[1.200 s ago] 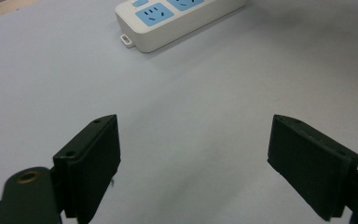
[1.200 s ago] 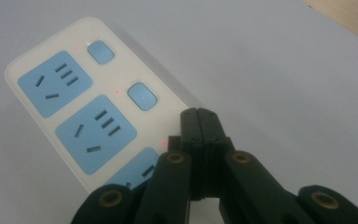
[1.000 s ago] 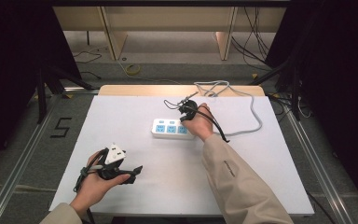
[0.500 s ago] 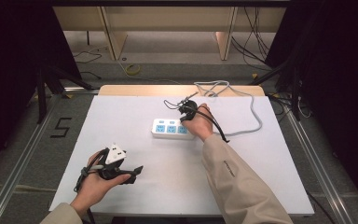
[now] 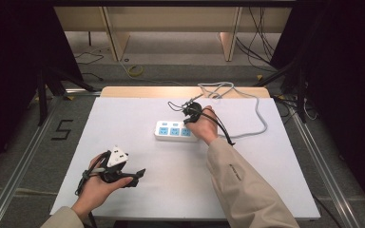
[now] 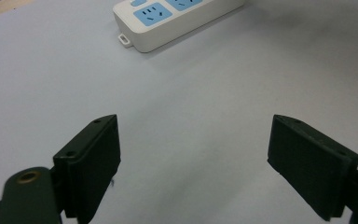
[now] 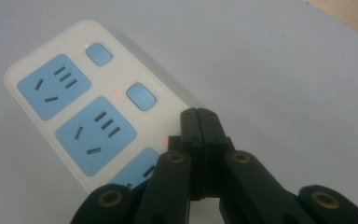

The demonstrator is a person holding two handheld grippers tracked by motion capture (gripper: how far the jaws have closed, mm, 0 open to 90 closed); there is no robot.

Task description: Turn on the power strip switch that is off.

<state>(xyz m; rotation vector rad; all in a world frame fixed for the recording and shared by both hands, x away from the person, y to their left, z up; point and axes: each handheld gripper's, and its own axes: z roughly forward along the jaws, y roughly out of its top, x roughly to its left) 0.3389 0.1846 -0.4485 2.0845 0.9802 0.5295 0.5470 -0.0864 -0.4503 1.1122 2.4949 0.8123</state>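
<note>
A white power strip (image 5: 173, 131) with three blue sockets lies flat near the middle of the white table (image 5: 123, 114), a little toward the far edge, and its grey cable (image 5: 259, 111) loops off from its right end toward the far right of the table. Each socket has a small blue switch (image 7: 141, 96) beside it, with a tiny red light by each switch. The right gripper (image 7: 199, 114) sits at the strip's right end, its two black jaws pressed flat together with nothing between them; in the right gripper view their joined tip lies over the strip's top by the third socket, where that socket's switch would be, though whether it actually touches the surface cannot be told. The right hand (image 5: 204, 126) holds it just beyond that end of the strip. The left gripper (image 5: 138, 175) is well apart from the strip, toward the near left of the table, held in the left hand (image 5: 97, 183); its jaws stand wide apart over bare table, and the strip's left end shows far ahead of them.
</note>
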